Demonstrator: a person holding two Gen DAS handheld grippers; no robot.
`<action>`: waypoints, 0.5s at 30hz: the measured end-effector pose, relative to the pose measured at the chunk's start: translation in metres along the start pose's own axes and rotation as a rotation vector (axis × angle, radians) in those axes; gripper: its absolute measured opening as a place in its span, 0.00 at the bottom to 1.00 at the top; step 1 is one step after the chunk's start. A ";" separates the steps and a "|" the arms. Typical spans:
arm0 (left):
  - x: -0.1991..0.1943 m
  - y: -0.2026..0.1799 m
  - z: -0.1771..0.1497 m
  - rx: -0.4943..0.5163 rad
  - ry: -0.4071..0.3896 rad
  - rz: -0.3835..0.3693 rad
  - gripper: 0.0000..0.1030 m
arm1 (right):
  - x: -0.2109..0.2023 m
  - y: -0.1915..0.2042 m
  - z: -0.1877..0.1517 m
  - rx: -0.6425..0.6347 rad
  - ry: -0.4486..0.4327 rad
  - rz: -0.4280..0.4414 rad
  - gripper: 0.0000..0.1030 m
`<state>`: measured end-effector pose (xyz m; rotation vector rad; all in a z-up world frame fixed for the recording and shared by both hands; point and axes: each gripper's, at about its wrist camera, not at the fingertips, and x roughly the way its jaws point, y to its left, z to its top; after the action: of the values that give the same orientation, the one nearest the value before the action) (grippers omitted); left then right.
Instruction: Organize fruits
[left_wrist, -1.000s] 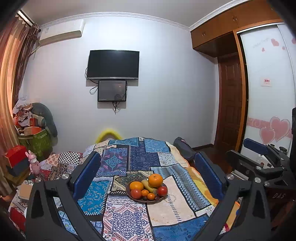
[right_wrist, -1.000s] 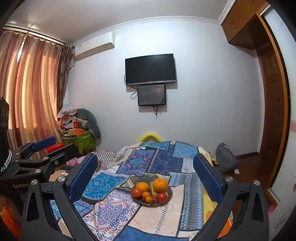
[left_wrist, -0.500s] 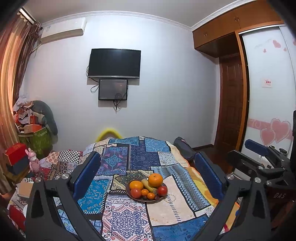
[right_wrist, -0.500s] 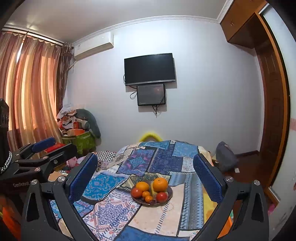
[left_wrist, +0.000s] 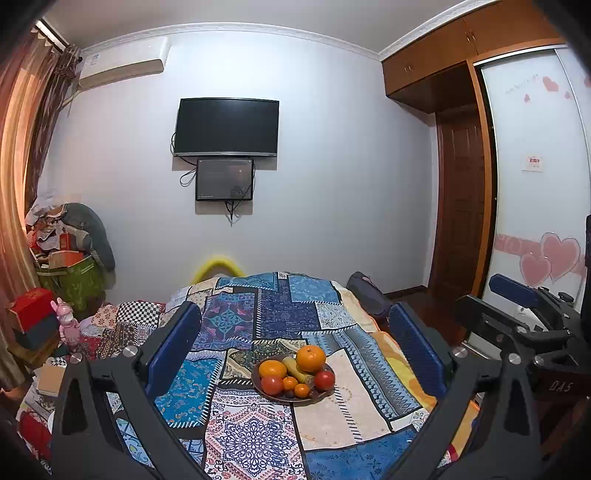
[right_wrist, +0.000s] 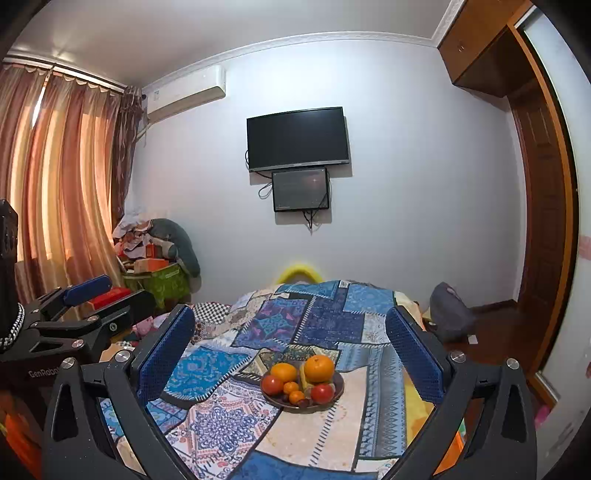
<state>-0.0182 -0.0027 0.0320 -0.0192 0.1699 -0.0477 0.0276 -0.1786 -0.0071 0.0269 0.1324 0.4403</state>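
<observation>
A brown plate (left_wrist: 267, 394) (right_wrist: 325, 403) of fruit sits on a patchwork quilt (left_wrist: 255, 317) (right_wrist: 325, 314). It holds two large oranges (left_wrist: 310, 358) (right_wrist: 319, 368), a banana (left_wrist: 295, 369), two red fruits (left_wrist: 324, 380) (right_wrist: 321, 393) and small tangerines (left_wrist: 301, 390) (right_wrist: 296, 397). My left gripper (left_wrist: 293, 349) is open and empty, well short of the plate. My right gripper (right_wrist: 290, 349) is open and empty too, also held back from the plate. Each gripper shows at the edge of the other's view, the right one (left_wrist: 517, 314) and the left one (right_wrist: 74, 314).
The quilt covers a bed or table that drops off at the right toward a dark bag (right_wrist: 448, 310) on the wood floor. Boxes, a green bin (left_wrist: 74, 280) and a pink toy (left_wrist: 68, 326) crowd the left. A TV (left_wrist: 226, 127) hangs on the far wall.
Both views have shifted only slightly; the left one drifted a little. Plate and fruit have not moved. Both grippers stay open.
</observation>
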 end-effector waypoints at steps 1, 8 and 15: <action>0.000 0.000 0.000 -0.001 0.001 -0.001 1.00 | 0.000 0.000 0.000 0.000 0.000 0.000 1.00; 0.001 0.001 0.000 -0.008 0.006 -0.020 1.00 | -0.001 0.000 0.001 0.000 -0.001 -0.003 1.00; 0.002 0.001 0.000 -0.011 0.011 -0.029 1.00 | -0.001 0.000 0.002 -0.001 0.001 -0.004 1.00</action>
<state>-0.0165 -0.0014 0.0315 -0.0321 0.1806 -0.0760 0.0273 -0.1793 -0.0055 0.0256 0.1329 0.4359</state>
